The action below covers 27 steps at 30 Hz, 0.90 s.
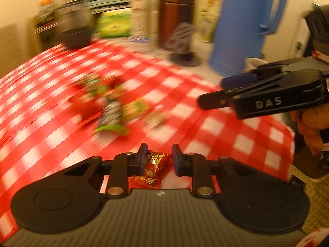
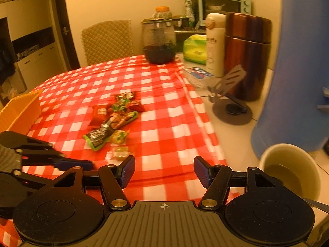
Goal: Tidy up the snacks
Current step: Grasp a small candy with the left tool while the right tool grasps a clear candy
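A pile of small snack packets (image 2: 115,119) lies on the red checked tablecloth (image 2: 156,94); it shows blurred in the left wrist view (image 1: 109,105). A yellow tray (image 2: 18,111) stands at the table's left edge. My left gripper (image 1: 159,158) holds a red and gold snack packet (image 1: 153,168) between its fingers above the cloth. It also shows in the right wrist view (image 2: 78,164). My right gripper (image 2: 164,170) is open and empty above the cloth's near edge; it shows from the side in the left wrist view (image 1: 213,92).
A blue jug (image 2: 298,72), a brown canister (image 2: 246,55), a white flask (image 2: 214,43), a phone stand (image 2: 232,103), a dark glass jar (image 2: 159,41) and a green pack (image 2: 195,49) stand at the back right. A cup (image 2: 292,170) stands near my right gripper.
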{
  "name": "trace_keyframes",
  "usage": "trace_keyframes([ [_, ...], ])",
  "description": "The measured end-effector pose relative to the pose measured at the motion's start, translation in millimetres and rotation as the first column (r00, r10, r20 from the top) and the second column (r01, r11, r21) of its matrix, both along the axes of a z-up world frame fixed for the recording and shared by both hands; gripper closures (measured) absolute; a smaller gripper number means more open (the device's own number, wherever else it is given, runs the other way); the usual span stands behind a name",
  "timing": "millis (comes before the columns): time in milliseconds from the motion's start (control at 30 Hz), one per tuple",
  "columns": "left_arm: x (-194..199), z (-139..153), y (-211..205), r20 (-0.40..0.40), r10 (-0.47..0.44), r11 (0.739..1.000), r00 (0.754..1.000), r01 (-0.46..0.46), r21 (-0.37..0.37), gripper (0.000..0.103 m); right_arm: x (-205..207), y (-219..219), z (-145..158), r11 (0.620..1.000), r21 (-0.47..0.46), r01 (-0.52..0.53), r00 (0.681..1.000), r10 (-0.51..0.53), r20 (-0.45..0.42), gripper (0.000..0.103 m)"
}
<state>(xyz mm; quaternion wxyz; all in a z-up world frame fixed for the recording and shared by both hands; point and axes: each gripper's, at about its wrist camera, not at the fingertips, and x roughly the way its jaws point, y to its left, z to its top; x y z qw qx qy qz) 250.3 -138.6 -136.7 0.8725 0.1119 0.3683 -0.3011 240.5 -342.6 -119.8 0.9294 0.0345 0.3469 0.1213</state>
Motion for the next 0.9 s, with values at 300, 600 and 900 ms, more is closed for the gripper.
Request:
trace_keyframes([
  [300,-4,1,63,0.003,0.338,0.941,0.941,-0.338,0.002,0.080,27,36,-20,0.994,-0.029,-0.101,0.995,0.100,-0.009,0.039],
  [600,-8,-6,65,0.012,0.332,0.943,0.943,-0.332,-0.028,0.067,41,64,-36,0.993,-0.058,-0.106,0.994,0.105,-0.007,0.042],
  [900,-6,-11,66,0.022,0.320,0.947,0.947,-0.320,-0.014,0.065,33,72,-36,0.990,-0.102,-0.094,0.995,0.096,0.015,0.066],
])
